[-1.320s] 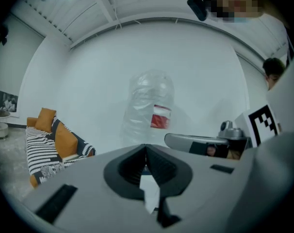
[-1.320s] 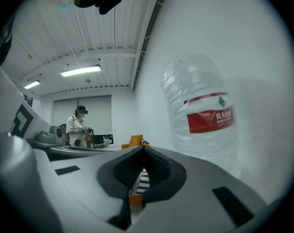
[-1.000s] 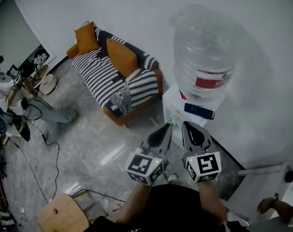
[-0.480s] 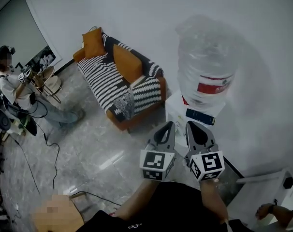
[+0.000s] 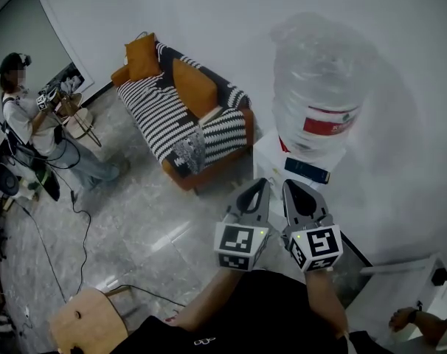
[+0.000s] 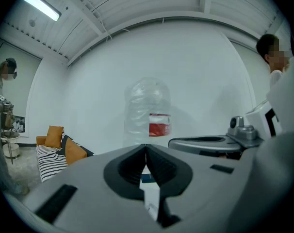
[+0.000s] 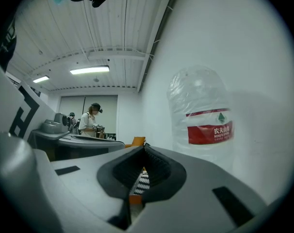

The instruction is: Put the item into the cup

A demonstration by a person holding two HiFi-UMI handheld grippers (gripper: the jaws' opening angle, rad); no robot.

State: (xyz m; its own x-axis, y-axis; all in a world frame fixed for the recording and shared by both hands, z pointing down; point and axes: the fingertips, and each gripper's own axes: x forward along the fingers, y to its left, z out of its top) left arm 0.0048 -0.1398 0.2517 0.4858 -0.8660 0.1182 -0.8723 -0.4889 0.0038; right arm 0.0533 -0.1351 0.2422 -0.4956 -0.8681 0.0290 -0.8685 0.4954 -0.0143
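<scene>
No cup and no loose item shows in any view. My left gripper (image 5: 261, 184) and right gripper (image 5: 288, 185) are held side by side in front of my body, both pointing at a water dispenser (image 5: 271, 164). In the left gripper view the left gripper (image 6: 146, 147) has its jaws pressed together with nothing between them. Seen from its own camera, the right gripper (image 7: 144, 147) is likewise shut and empty. A large clear water bottle (image 5: 316, 94) with a red label tops the dispenser, and it also fills the right gripper view (image 7: 203, 115).
A striped sofa (image 5: 183, 116) with orange cushions stands against the white wall. A person (image 5: 32, 124) with gear stands at the far left beside a small table. A wooden stool (image 5: 87, 323) is at the lower left. Cables trail over the grey floor. Someone's hand (image 5: 404, 319) shows at the lower right.
My left gripper has drawn rightwards, closer to the right one, and both have risen slightly. Both jaws stay shut. The person at the left has straightened up.
</scene>
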